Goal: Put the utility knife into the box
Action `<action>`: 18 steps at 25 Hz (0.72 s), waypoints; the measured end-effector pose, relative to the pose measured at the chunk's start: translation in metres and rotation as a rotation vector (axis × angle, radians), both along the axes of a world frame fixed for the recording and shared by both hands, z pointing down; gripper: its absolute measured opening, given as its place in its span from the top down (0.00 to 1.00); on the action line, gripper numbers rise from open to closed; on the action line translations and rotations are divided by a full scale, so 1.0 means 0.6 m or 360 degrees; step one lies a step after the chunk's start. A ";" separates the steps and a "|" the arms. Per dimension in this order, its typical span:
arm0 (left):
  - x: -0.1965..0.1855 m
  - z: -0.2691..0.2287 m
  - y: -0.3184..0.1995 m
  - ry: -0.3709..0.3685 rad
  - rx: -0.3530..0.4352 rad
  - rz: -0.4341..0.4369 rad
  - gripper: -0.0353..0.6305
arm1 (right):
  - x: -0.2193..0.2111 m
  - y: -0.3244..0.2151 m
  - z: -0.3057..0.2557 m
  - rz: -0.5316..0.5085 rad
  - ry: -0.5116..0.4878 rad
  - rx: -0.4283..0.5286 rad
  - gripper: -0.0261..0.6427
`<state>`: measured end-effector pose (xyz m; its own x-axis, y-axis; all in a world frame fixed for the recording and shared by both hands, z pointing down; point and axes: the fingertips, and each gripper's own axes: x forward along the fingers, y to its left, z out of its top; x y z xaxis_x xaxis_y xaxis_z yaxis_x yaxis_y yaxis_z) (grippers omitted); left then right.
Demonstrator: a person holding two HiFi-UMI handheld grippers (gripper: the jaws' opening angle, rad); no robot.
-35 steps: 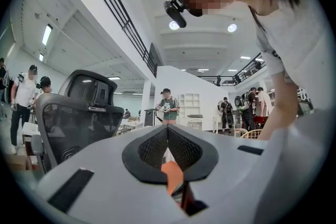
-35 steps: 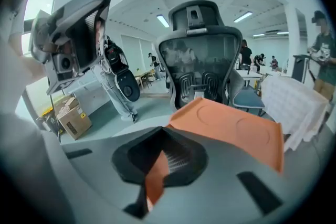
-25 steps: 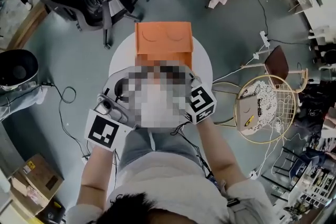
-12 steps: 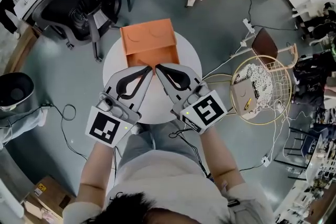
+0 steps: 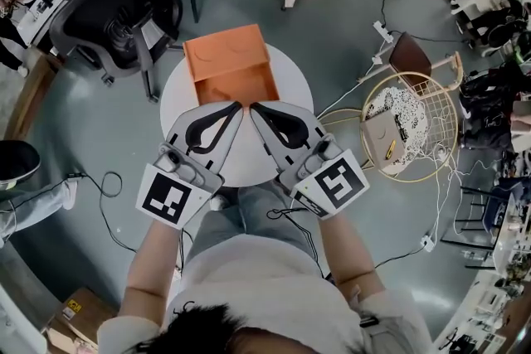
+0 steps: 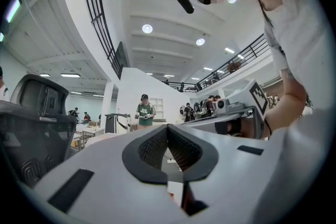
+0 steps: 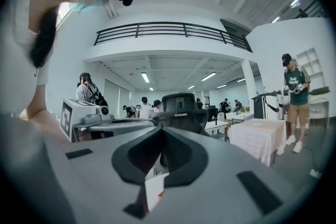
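Standing off to the left on the grey floor, a black office chair (image 5: 116, 8) is set a little lower in the head view than half a second ago, as the whole scene has drifted slightly. Next comes the left hand-held gripper (image 5: 238, 107), angled in over the round white table (image 5: 292, 87) much as before. Its jaws are pressed together at the tips with nothing between them, which its own view shows plainly. Just beyond those tips the orange box (image 5: 230, 66) sits open at the table's far edge, in the same place on the table as earlier. The utility knife cannot be made out in any view. The right hand-held gripper (image 5: 254, 107) mirrors the left, and its jaws too are closed and empty. The two tips are nearly touching each other, just short of the box's near side. Further right, a yellow wire chair (image 5: 415, 128) stands apart from the table.
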<state>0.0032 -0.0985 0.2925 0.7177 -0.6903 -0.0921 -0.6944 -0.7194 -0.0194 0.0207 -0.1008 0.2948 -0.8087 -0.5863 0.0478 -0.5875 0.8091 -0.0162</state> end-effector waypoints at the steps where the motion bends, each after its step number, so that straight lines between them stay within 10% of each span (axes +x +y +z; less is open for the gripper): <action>1: 0.001 -0.002 0.003 -0.0004 0.0002 0.0004 0.93 | 0.001 0.003 -0.004 0.0002 -0.0005 0.0005 0.95; 18: -0.016 -0.009 0.049 -0.0032 0.0030 -0.0016 0.93 | -0.017 0.049 -0.018 -0.0003 -0.0017 0.0071 0.95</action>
